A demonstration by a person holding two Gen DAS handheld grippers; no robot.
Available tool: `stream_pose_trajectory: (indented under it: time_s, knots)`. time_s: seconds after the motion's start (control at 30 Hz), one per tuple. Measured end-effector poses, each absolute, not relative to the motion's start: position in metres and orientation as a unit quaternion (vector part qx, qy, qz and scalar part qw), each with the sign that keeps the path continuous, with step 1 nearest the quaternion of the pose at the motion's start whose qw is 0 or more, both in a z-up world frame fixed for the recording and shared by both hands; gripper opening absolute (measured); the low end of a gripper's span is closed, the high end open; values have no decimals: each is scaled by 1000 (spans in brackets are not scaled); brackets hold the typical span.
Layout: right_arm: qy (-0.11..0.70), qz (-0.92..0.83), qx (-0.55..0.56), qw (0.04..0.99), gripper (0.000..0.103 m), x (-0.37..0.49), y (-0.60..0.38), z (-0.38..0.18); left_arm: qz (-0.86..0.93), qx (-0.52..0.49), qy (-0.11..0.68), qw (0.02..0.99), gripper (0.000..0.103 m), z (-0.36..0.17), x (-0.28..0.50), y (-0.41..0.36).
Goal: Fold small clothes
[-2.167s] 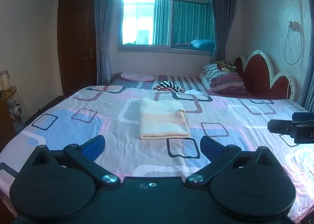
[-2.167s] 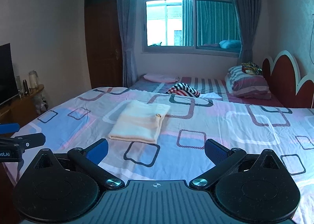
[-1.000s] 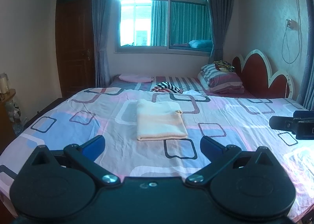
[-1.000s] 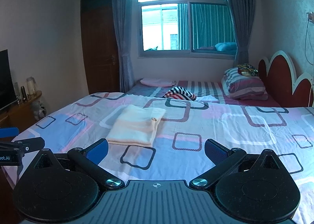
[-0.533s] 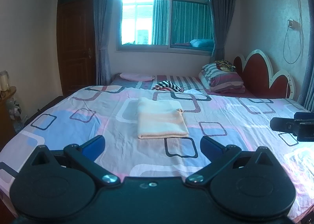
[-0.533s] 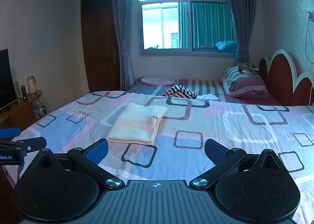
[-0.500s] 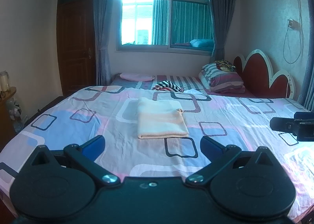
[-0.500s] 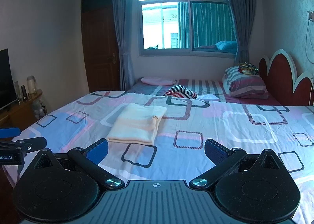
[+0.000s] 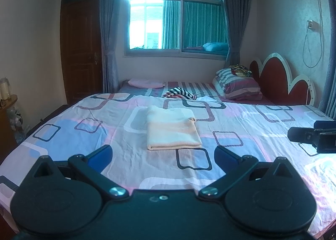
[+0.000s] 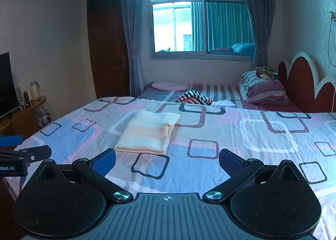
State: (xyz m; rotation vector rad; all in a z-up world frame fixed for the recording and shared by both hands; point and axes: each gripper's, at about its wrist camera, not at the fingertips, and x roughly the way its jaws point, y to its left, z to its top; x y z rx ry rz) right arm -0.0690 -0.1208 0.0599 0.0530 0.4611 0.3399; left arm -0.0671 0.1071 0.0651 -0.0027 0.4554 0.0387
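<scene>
Since the earlier frames almost nothing has moved: both views have drifted only slightly, and the folded cloth [image 9: 172, 128] lies in the same place on the bed [image 9: 262, 126]. The left tongs [image 9: 163, 154] hang above the near edge of the bed with their blue-padded fingers spread wide, nothing between them. The right tongs [image 10: 167, 161] are spread just as wide and are also empty. In the left view the right tongs appear at the right edge, well apart from the cloth; in the right view the left tongs show at the left edge.

The cloth, pale cream with a peach band, is a neat rectangle resting flat on the patterned bedsheet [image 10: 241, 135], ahead of both tongs and touching neither. Further back a striped garment [image 10: 194, 97] lies crumpled near a striped pillow [image 10: 264, 90] by the red headboard [image 10: 298, 84]. A window [image 10: 199, 19] with curtains is behind.
</scene>
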Motion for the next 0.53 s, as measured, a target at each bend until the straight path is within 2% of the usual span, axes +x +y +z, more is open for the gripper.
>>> stream_pose_trajectory:
  time_s: [0.53]
  knots:
    - [229,174,23,957,103,-70,-120,61,-3,6,230,973,101,63,-64,108]
